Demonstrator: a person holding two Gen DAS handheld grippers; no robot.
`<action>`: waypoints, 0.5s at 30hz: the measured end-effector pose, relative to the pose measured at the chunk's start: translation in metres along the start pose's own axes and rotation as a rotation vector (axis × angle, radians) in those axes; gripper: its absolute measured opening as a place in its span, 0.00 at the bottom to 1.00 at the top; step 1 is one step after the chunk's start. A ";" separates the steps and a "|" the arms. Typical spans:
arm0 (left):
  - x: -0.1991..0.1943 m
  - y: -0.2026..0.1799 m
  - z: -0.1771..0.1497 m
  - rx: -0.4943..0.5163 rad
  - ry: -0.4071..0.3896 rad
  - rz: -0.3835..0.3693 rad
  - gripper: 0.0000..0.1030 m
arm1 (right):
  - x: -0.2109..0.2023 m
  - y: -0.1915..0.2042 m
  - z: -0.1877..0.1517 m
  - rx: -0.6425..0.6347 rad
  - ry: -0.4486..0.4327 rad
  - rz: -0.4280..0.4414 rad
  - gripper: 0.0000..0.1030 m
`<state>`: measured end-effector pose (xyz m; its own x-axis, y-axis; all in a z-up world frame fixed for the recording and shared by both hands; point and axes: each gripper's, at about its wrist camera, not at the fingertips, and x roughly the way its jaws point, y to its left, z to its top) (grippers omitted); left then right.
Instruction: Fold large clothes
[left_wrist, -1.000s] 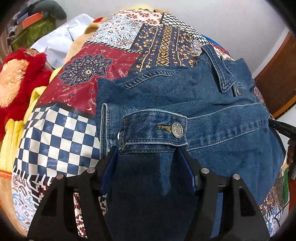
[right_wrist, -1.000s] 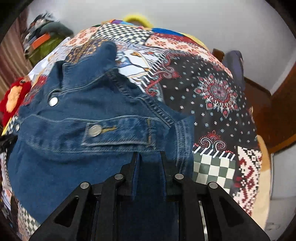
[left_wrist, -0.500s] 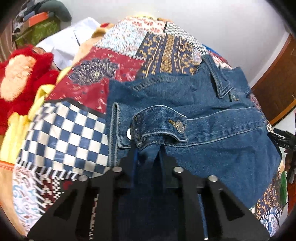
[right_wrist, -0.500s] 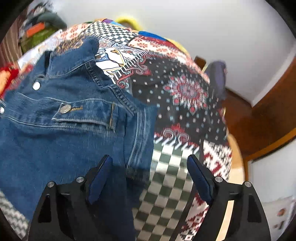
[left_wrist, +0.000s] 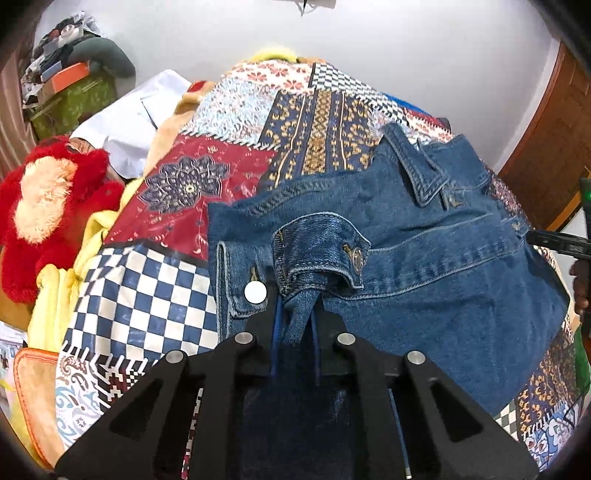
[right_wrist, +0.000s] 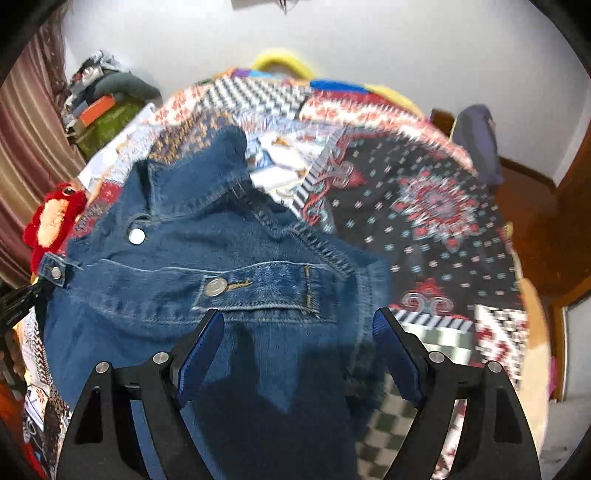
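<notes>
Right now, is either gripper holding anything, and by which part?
The left gripper pinches the denim jacket by a fold below its chest pocket flap. The right gripper is open, holding nothing.

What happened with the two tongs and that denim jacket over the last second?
The left tongs have just been closing and now pinch a fold of the denim jacket below its pocket flap, bunching it upward. The right tongs, shut on the jacket a second ago, have opened and let go; cloth lies between the pads, unpressed. The patchwork bedspread and red plush toy stayed put.
</notes>
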<state>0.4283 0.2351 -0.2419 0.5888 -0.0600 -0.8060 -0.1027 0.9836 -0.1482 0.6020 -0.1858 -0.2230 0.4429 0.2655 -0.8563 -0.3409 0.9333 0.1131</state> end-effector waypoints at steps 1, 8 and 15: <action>0.006 0.001 -0.002 0.000 0.026 -0.015 0.12 | 0.012 0.000 0.002 0.003 0.024 -0.008 0.79; 0.037 0.007 -0.008 -0.051 0.122 -0.046 0.12 | 0.035 -0.010 -0.005 0.078 0.037 0.052 0.69; 0.007 0.003 0.009 -0.068 0.015 0.006 0.09 | 0.010 -0.005 -0.009 0.055 -0.013 0.008 0.19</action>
<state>0.4390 0.2394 -0.2425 0.5757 -0.0570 -0.8156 -0.1606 0.9703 -0.1811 0.6011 -0.1901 -0.2365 0.4508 0.2761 -0.8489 -0.2984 0.9429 0.1482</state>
